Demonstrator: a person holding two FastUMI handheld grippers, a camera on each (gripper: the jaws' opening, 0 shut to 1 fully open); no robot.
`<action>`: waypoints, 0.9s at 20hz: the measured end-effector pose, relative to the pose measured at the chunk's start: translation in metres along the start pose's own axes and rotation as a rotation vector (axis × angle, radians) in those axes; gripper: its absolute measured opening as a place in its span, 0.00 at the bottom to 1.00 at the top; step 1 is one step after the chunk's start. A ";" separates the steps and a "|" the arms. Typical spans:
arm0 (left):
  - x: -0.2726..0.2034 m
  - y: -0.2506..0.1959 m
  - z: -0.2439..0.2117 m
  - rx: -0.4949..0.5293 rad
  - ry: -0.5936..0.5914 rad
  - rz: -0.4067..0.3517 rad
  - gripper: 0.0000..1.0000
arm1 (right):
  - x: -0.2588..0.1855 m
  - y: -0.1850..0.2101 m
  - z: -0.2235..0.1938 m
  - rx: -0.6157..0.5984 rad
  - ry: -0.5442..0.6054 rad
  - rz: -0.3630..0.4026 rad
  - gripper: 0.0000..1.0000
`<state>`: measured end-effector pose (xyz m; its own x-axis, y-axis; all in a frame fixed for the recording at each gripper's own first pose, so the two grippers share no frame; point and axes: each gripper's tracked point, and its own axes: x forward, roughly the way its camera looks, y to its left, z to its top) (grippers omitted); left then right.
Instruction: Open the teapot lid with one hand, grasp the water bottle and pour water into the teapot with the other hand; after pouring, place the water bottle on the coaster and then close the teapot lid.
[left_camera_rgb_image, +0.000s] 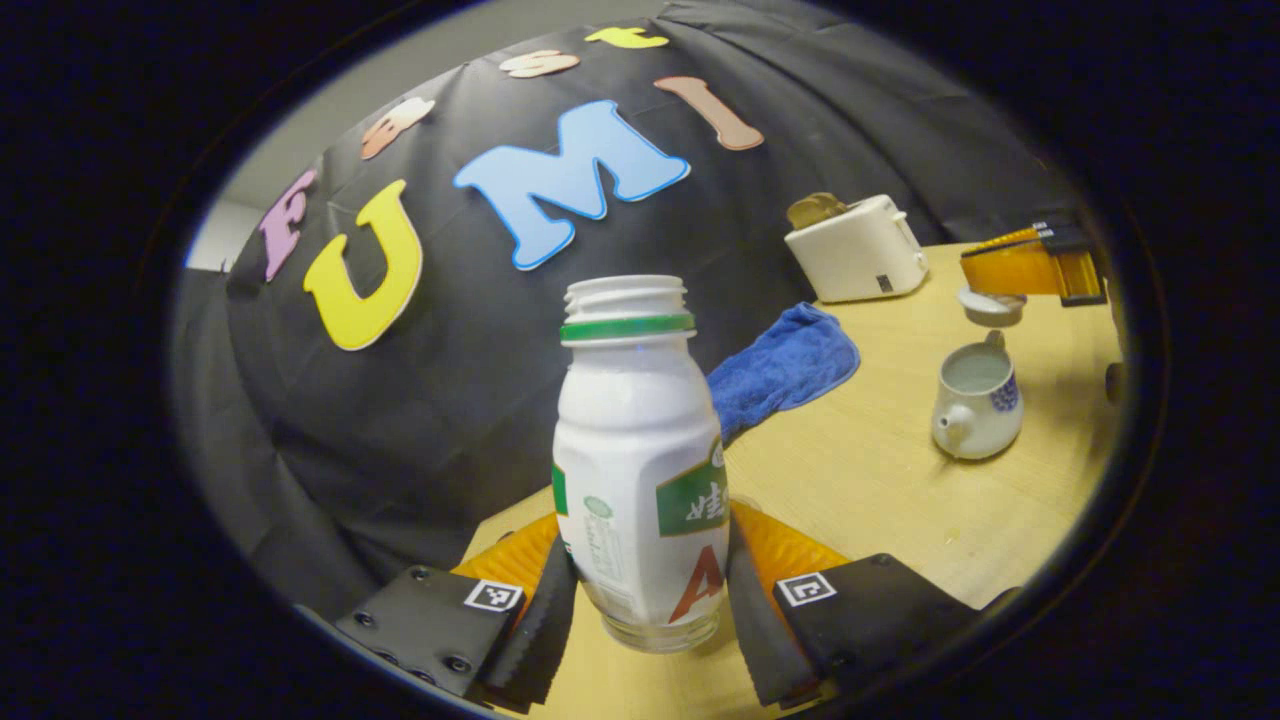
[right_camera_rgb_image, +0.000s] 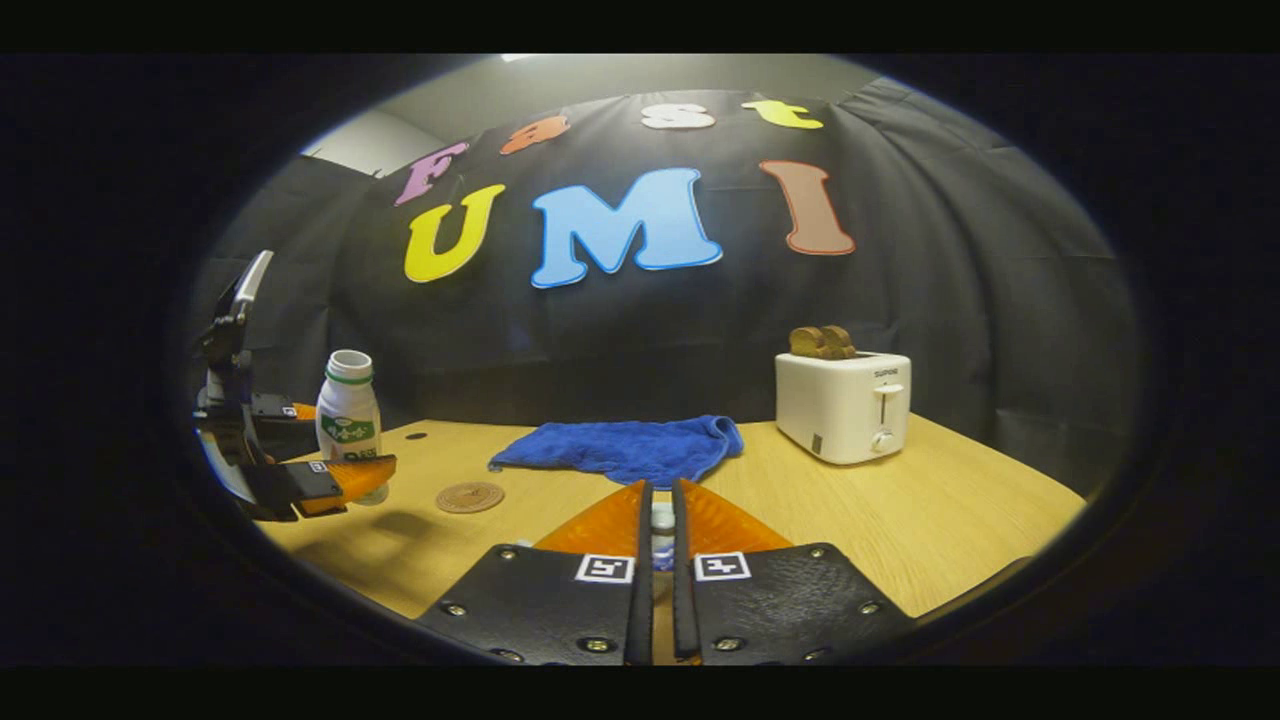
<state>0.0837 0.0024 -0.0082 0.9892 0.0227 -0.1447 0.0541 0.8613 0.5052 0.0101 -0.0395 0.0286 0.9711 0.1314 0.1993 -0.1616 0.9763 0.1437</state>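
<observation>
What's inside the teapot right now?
The teapot stands open, its lid lifted by the right tool. A pale interior shows; whether water is inside cannot be told.

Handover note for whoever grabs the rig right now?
Left gripper: shut on the water bottle, cap off, upright, just off the table.
Right gripper: shut on the teapot lid, held above the teapot.
Teapot is open with liquid inside. Coaster sits bare, right of the bottle in the right gripper view.
Left: set the bottle on the coaster, then close the lid.
</observation>
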 end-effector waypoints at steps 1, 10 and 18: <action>0.000 0.005 -0.001 -0.042 -0.008 0.004 0.84 | 0.001 0.005 0.001 0.004 -0.004 0.012 0.08; -0.019 0.036 0.006 -0.387 -0.095 -0.035 0.77 | 0.012 0.036 -0.013 -0.032 0.026 0.059 0.08; -0.024 0.055 -0.009 -0.471 -0.089 -0.032 0.72 | 0.018 0.039 -0.024 -0.069 0.053 0.035 0.08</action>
<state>0.0618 0.0535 0.0153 0.9970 -0.0331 -0.0702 0.0372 0.9976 0.0580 0.0256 0.0048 0.0145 0.9734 0.1725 0.1510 -0.1847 0.9803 0.0706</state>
